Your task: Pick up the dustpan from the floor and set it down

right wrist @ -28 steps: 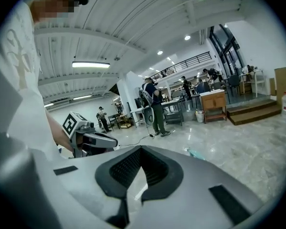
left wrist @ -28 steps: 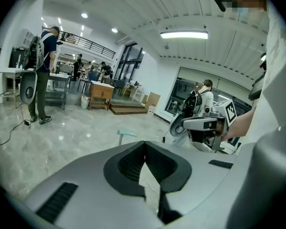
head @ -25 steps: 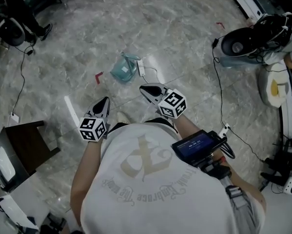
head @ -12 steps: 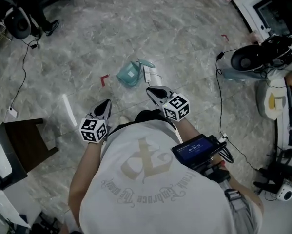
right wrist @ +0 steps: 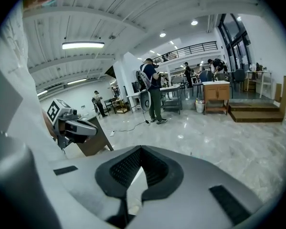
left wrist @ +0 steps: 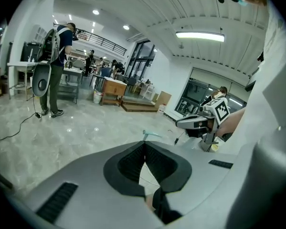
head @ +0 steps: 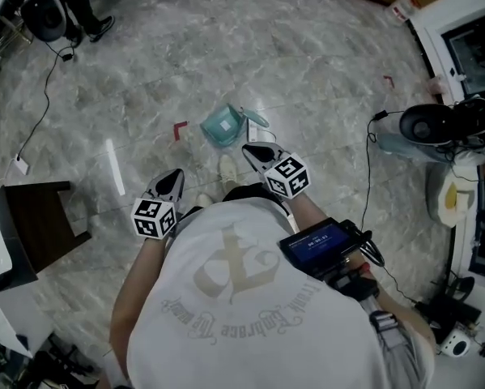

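Observation:
A teal dustpan (head: 224, 126) lies on the grey marble floor (head: 307, 63), its pale handle (head: 255, 119) pointing right. In the head view my right gripper (head: 248, 148) is shut and empty, its tip just below and right of the pan and apart from it. Lower left, my left gripper (head: 176, 174) is also shut and empty, farther from the pan. The left gripper view shows its jaws (left wrist: 143, 144) closed tip to tip, with the dustpan handle (left wrist: 152, 134) just beyond them. In the right gripper view the jaws (right wrist: 140, 149) meet with nothing between them.
A dark wooden stool (head: 33, 225) stands at the left. Black cables (head: 370, 177) run over the floor at right toward a dark round device (head: 436, 124). Red tape marks (head: 180, 128) lie near the pan. A person (left wrist: 54, 70) stands far off.
The wearer has stepped forward, and both grippers have come closer to the dustpan, a little lower. Both stay shut and empty.

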